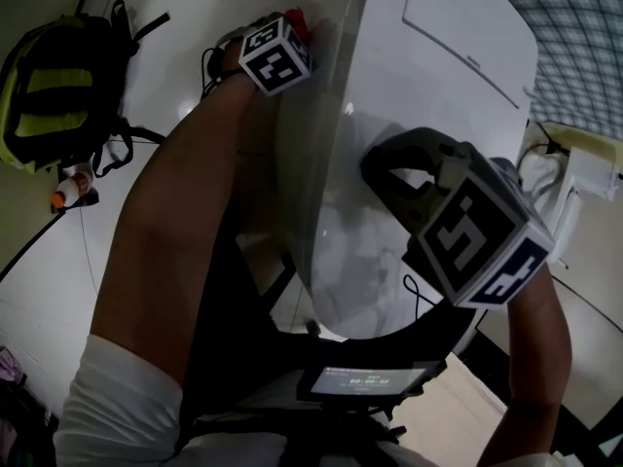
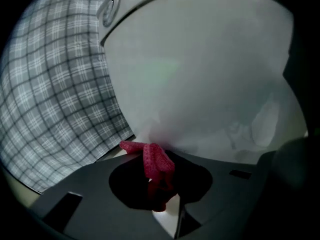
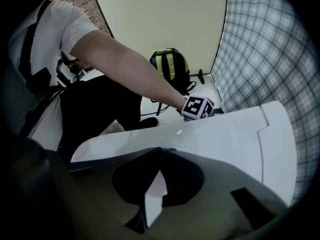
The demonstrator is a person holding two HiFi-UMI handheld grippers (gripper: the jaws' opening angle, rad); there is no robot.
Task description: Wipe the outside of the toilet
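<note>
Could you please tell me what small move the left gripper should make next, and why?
Probably slide the left gripper a short way along the side of the toilet, with the cloth pressed on it. Its jaws pinch the red cloth, whose tip appears to touch the white outer wall, and much of that wall lies beyond.

A black backpack with yellow-green panels point(image 1: 58, 90) sits on the glossy white floor point(image 1: 49, 300), its black straps spread around it. Just below the backpack in the head view lies a small white bottle with an orange cap point(image 1: 70, 193), and a thin black cable point(image 1: 29, 249) crosses the floor below that. Behind the backpack rises a plain cream wall point(image 3: 165, 14), and to the backpack's right in the right gripper view stands a grey-and-white plaid-patterned wall point(image 3: 260, 44).
</note>
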